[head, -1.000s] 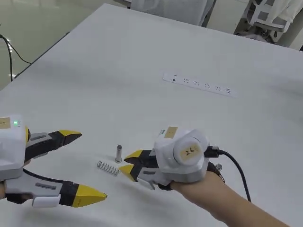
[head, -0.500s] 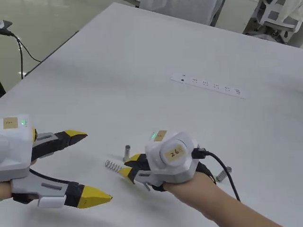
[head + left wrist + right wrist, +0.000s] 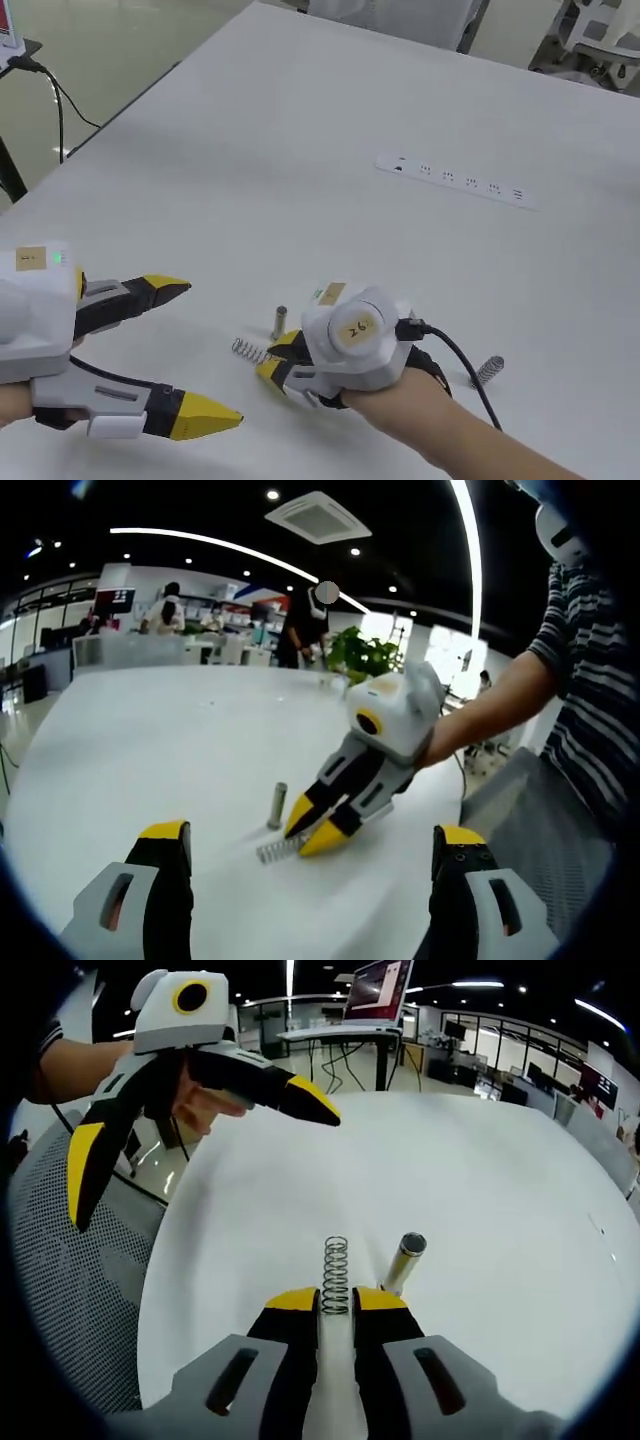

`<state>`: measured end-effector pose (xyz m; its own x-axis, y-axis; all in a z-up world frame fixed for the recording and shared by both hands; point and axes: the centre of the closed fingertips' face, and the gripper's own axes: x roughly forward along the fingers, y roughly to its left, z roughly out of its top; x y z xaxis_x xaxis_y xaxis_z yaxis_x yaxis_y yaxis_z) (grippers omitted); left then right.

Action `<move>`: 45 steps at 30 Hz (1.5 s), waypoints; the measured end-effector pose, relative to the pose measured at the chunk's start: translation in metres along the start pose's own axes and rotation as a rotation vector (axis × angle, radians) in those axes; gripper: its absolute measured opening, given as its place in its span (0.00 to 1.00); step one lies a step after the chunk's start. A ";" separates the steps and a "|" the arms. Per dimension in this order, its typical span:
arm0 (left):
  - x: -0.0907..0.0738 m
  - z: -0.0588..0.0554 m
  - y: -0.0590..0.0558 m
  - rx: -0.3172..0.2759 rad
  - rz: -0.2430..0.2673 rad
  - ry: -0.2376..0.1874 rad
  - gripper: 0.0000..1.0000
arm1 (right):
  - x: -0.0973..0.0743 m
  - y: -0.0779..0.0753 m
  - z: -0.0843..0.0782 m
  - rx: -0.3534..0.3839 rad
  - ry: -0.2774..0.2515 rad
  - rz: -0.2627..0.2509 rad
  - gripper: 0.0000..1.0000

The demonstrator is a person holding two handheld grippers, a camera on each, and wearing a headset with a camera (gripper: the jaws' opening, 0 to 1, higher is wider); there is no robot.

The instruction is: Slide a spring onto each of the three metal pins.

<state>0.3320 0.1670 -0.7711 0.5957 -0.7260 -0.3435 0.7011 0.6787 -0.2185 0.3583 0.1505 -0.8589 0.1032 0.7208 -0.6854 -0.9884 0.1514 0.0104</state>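
A short metal pin (image 3: 280, 322) stands upright on the white table (image 3: 330, 130). A small spring (image 3: 247, 350) lies flat just left of it. My right gripper (image 3: 273, 357) is low on the table, its yellow jaws closed down to a narrow gap on the spring's near end. In the right gripper view the spring (image 3: 336, 1265) runs straight out from between the right gripper (image 3: 336, 1305) tips, with the pin (image 3: 404, 1258) beside it. My left gripper (image 3: 212, 350) hovers wide open to the left, holding nothing. The left gripper view shows the left gripper (image 3: 312, 835), the pin (image 3: 278, 805) and the spring (image 3: 273, 851).
A second spring (image 3: 488, 369) lies on the table to the right, behind my right wrist. A white power strip (image 3: 455, 180) lies further back. The table's left edge (image 3: 120, 110) drops to the floor, where a black cable (image 3: 55, 95) runs.
My right gripper has edged left up to the spring, and its tips now hold the spring's end. The head camera has shifted. The left gripper stays open.
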 end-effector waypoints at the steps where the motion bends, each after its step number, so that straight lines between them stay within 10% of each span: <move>1: 0.000 0.000 0.000 -0.002 0.001 0.000 0.98 | 0.000 0.000 -0.001 -0.005 0.005 0.000 0.10; 17: 0.004 -0.003 -0.006 -0.002 -0.015 0.012 0.96 | -0.007 0.005 0.002 -0.049 -0.005 0.023 0.07; 45: 0.033 -0.001 -0.041 0.001 -0.128 0.052 0.88 | -0.100 -0.005 -0.011 -0.109 -0.040 -0.016 0.07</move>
<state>0.3224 0.1154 -0.7738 0.4799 -0.8000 -0.3601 0.7704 0.5807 -0.2631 0.3521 0.0705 -0.7985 0.1213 0.7456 -0.6553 -0.9926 0.0906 -0.0807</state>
